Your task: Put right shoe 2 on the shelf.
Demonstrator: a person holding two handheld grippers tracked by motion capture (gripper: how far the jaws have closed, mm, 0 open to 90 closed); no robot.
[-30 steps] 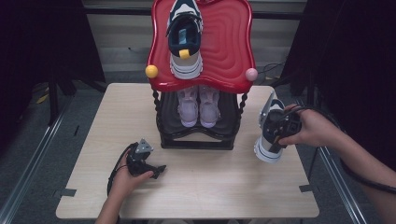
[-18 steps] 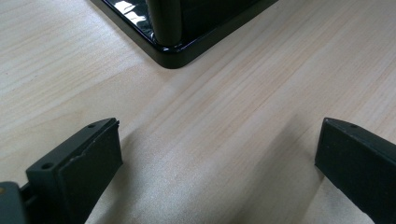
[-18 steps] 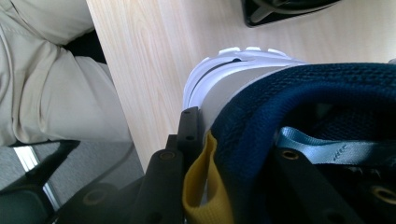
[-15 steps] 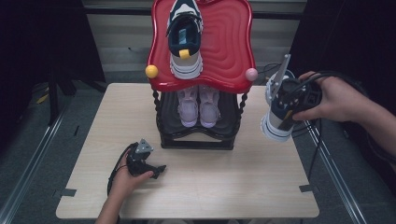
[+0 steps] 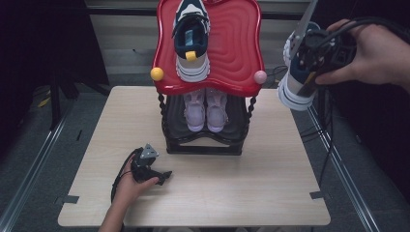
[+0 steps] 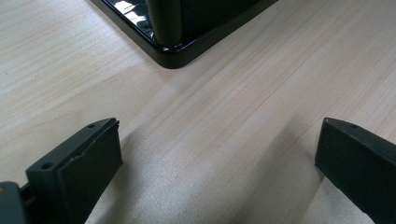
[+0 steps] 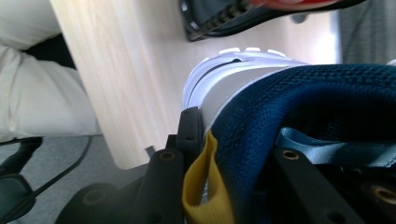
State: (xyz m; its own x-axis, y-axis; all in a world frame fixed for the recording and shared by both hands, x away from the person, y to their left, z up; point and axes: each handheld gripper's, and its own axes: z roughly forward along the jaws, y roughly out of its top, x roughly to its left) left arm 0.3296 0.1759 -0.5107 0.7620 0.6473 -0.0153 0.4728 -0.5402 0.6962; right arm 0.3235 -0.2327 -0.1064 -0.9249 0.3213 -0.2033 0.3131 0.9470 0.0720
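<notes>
Here, near the desk's (image 5: pixel 270 193) front-left corner, the left gripper (image 5: pixel 153 170) rests low on the wood, its jaws spread wide with nothing between them; in the left gripper view the bare desk runs on to the black base corner of the shoe rack (image 6: pixel 173 56). It looks parked, out of the way while the other hand works.

Farther back, at the middle of the desk toward its far edge, the rack's lower shelf holds a pale pink pair (image 5: pixel 206 110) side by side, and its red top tray (image 5: pixel 241 43) carries one navy-and-white sneaker (image 5: pixel 191 43) on its left half, leaving the right half free.

Beyond the desk's right edge, raised about level with that tray, the right gripper (image 5: pixel 309 58) is clamped on the matching sneaker (image 5: pixel 294 92) at its collar, jaws narrowed on the navy mesh and yellow tab (image 7: pixel 201 191). Held by the heel end, the shoe hangs toe-down, probably bound for the free half of the tray.
</notes>
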